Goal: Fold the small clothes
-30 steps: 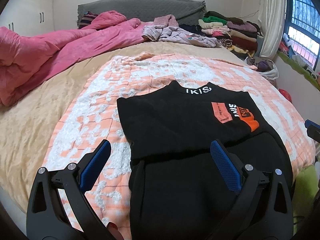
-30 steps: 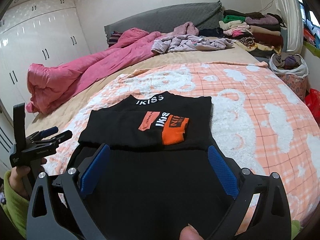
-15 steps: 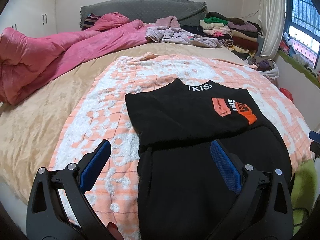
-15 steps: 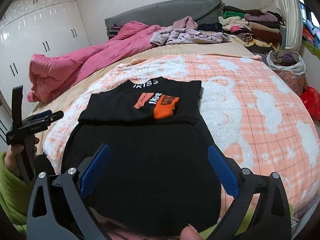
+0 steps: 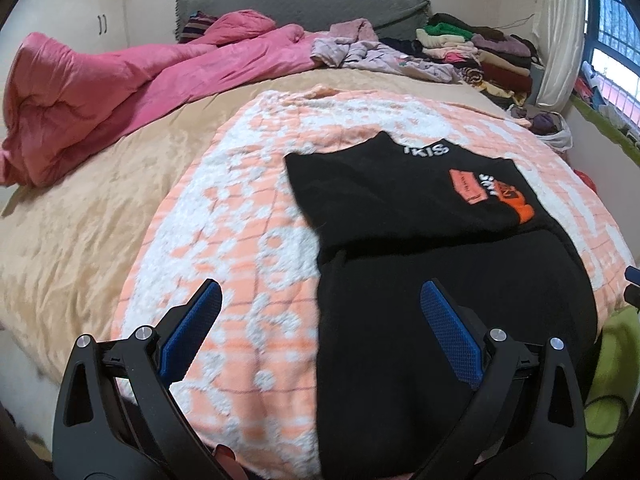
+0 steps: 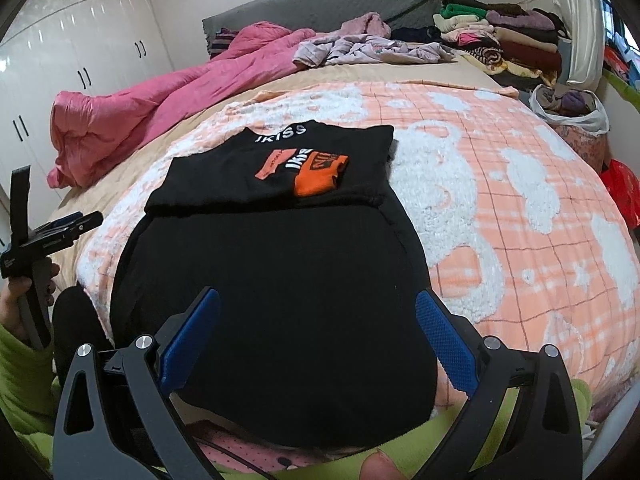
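Observation:
A black garment (image 6: 276,264) with white "IKISS" lettering and an orange print lies on the orange-and-white blanket (image 6: 500,184), its top part folded down over the body. It also shows in the left wrist view (image 5: 432,280). My left gripper (image 5: 320,328) is open and empty, above the garment's near left edge. My right gripper (image 6: 316,336) is open and empty, above the garment's near hem. The left gripper also shows at the left edge of the right wrist view (image 6: 60,228).
A pink quilt (image 5: 120,80) lies bunched at the far left of the bed. Loose clothes (image 6: 368,48) and a stack of folded clothes (image 6: 504,36) sit at the head. A white bag (image 6: 568,108) stands beside the bed on the right. White wardrobes (image 6: 80,48) line the left wall.
Both grippers have pulled back toward the near edge of the bed and stayed open. The garment has not moved.

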Demonstrator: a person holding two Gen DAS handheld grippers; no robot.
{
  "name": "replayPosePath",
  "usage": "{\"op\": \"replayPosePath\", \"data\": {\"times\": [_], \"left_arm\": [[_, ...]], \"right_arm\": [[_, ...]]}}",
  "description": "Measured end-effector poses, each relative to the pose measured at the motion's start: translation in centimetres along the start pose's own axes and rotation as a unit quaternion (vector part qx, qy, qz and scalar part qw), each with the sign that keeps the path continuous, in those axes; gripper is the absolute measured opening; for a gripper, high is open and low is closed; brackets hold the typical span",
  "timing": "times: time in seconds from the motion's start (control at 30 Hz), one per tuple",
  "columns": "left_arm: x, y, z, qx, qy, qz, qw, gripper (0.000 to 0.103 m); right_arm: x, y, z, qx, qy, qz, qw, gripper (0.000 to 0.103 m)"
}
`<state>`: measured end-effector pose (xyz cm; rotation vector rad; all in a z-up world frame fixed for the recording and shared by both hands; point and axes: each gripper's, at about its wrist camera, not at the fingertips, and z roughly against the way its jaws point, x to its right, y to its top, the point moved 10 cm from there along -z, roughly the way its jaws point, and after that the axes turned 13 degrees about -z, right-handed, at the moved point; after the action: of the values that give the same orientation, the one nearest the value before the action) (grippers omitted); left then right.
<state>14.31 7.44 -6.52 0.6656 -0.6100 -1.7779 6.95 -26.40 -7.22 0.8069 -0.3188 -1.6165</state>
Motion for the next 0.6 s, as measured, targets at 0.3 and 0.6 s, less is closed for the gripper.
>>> {"op": "replayPosePath", "data": {"times": [0.3,0.6], "left_arm": [[-1.8,-4.3,-0.3,-0.035,0.004,0.016,0.9993,0.093],[-0.5,-8.0,-0.4,-0.059,-0.025,0.018,0.9978,0.093]], "right_arm": [[1.5,-1.6,-1.4,-0.027,-0.011,-0.003,1.0,0.098],[3.6,-3.5,-2.3,-0.051,-0.023,-0.011,0.998,0.098]]}}
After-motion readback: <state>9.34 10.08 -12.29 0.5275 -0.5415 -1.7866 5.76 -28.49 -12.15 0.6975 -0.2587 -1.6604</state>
